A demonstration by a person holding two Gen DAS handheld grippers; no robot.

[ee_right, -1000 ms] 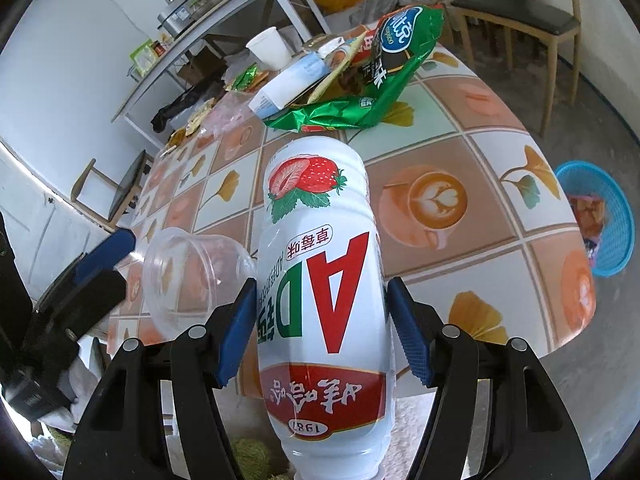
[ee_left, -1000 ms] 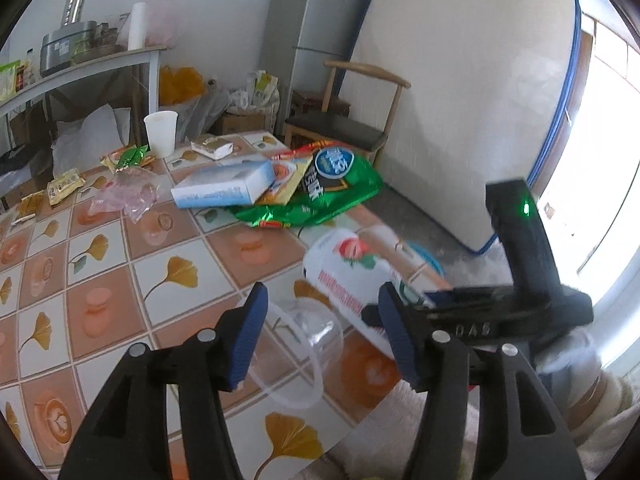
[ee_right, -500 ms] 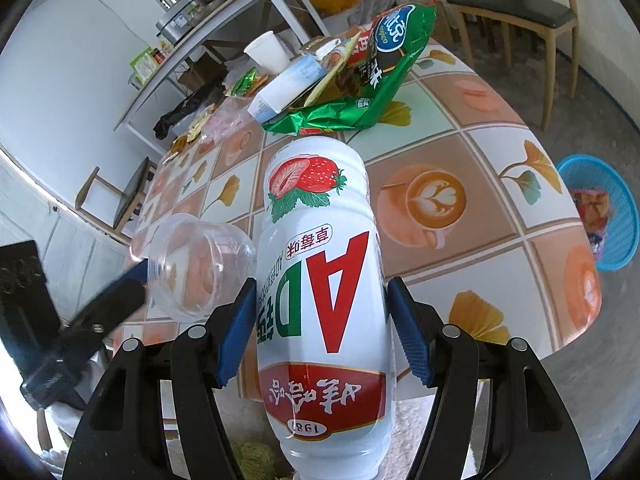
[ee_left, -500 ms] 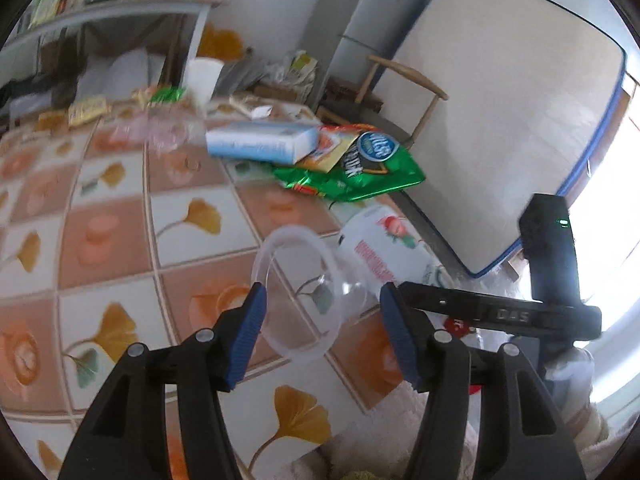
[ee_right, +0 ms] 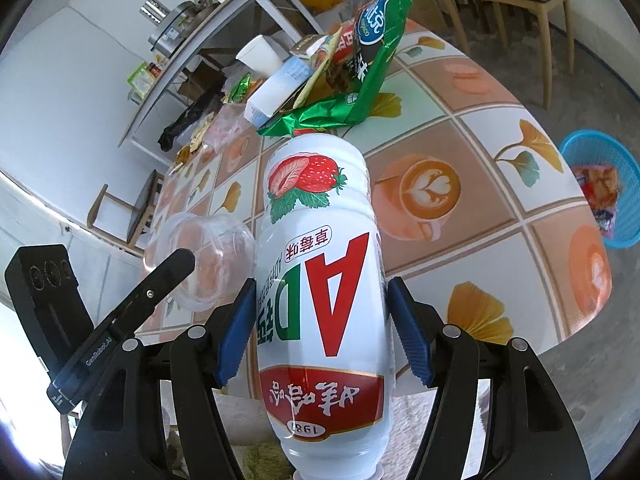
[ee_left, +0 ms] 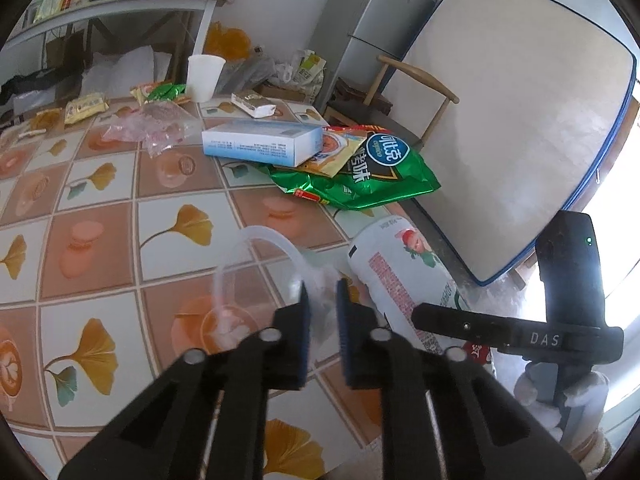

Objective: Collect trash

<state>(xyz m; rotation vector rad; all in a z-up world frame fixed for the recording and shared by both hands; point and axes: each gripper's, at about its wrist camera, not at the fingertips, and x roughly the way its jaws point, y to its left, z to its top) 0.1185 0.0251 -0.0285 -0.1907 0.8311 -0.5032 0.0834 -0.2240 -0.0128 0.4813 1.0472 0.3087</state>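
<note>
Left wrist view: left hand-held gripper (ee_left: 320, 304), black arms with ribbed blue pads, has just been closing and now pinches the thin wall of a clear plastic cup (ee_left: 248, 280) lying on its side on the desk (ee_left: 100, 248) (glossy oilcloth, squares printed with ginkgo leaves and coffee cups). The cup's round rim faces away from the bottle. Just beside the cup lies a white plastic bottle (ee_left: 400, 280), smooth, with a strawberry print. Beyond the bottle: crinkled green foil snack bag (ee_left: 368, 176), with a flat blue-and-white carton (ee_left: 260, 144) lying partly on it; farther off, a white paper cup (ee_left: 205, 78), upright.

Right wrist view: right hand-held gripper (ee_right: 322, 332) stands fairly wide, its blue pads clamped on the bottle (ee_right: 320, 264) at mid-body, large red letters on the label. The clear cup (ee_right: 204, 256) sits touching or nearly touching the bottle's side, with the other gripper's black finger across it. Past the desk edge, on the floor, a blue mesh plastic basket (ee_right: 624, 196) holds wrappers.
</note>
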